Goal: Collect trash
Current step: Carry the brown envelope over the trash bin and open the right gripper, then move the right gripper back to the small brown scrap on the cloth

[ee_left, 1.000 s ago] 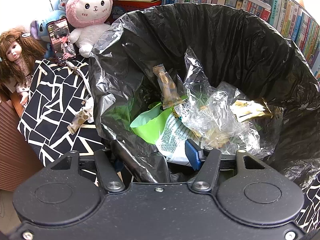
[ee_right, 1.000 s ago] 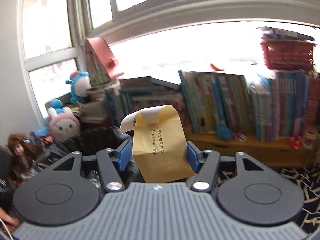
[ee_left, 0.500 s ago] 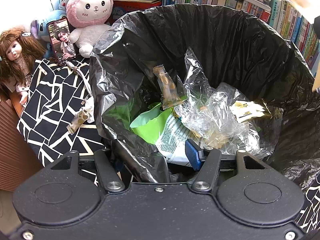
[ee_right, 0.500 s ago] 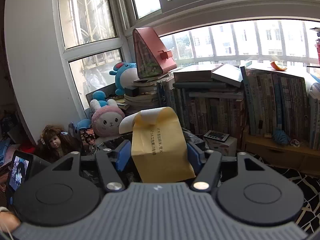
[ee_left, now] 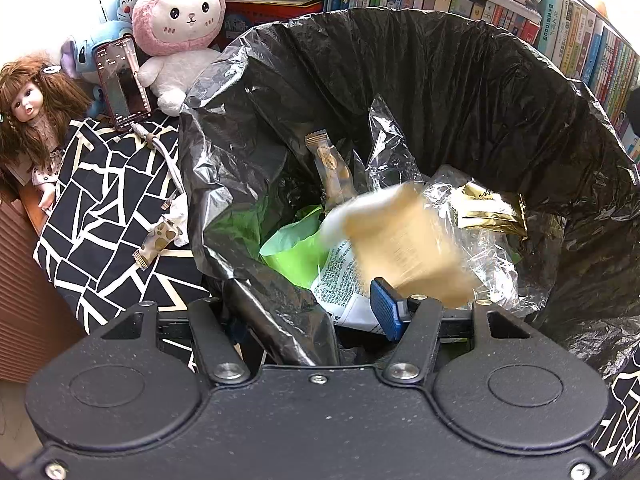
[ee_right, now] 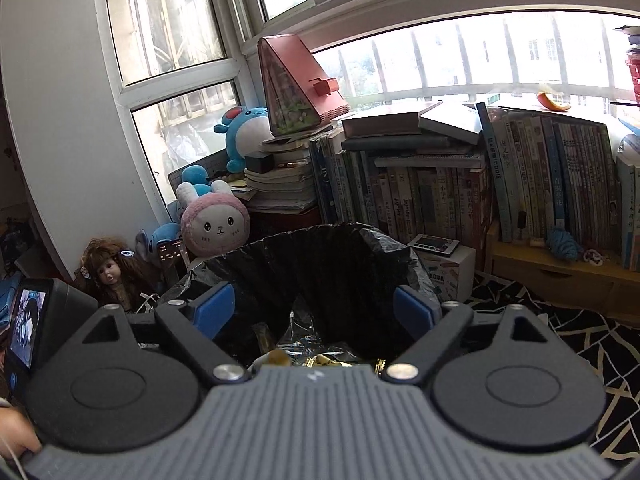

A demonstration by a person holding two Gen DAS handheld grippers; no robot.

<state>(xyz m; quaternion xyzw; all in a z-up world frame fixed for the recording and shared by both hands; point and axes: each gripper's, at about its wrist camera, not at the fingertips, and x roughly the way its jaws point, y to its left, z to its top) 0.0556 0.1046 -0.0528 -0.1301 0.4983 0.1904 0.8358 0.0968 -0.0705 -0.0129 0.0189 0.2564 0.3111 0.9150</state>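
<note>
A bin lined with a black trash bag (ee_left: 460, 92) holds clear plastic, a green bag and snack wrappers. My left gripper (ee_left: 304, 308) straddles the bag's near rim (ee_left: 280, 312). Its right blue pad (ee_left: 384, 312) is inside the bin, and the left finger is hidden behind the fold. A yellow paper packet (ee_left: 404, 240) is blurred in mid-fall over the trash. In the right wrist view my right gripper (ee_right: 314, 308) hangs over the bin (ee_right: 340, 248), its jaws opening with nothing between them.
A small spotted wrapper (ee_left: 158, 236) and a cable lie on the black-and-white patterned cloth (ee_left: 100, 208) left of the bin. A doll (ee_left: 28, 108), a phone (ee_left: 122, 80) and plush toys (ee_left: 180, 24) stand behind. Book rows (ee_right: 540, 176) line the back.
The right gripper swung over the bin and let go of the yellow packet, which now falls into the bag. The left gripper has not moved.
</note>
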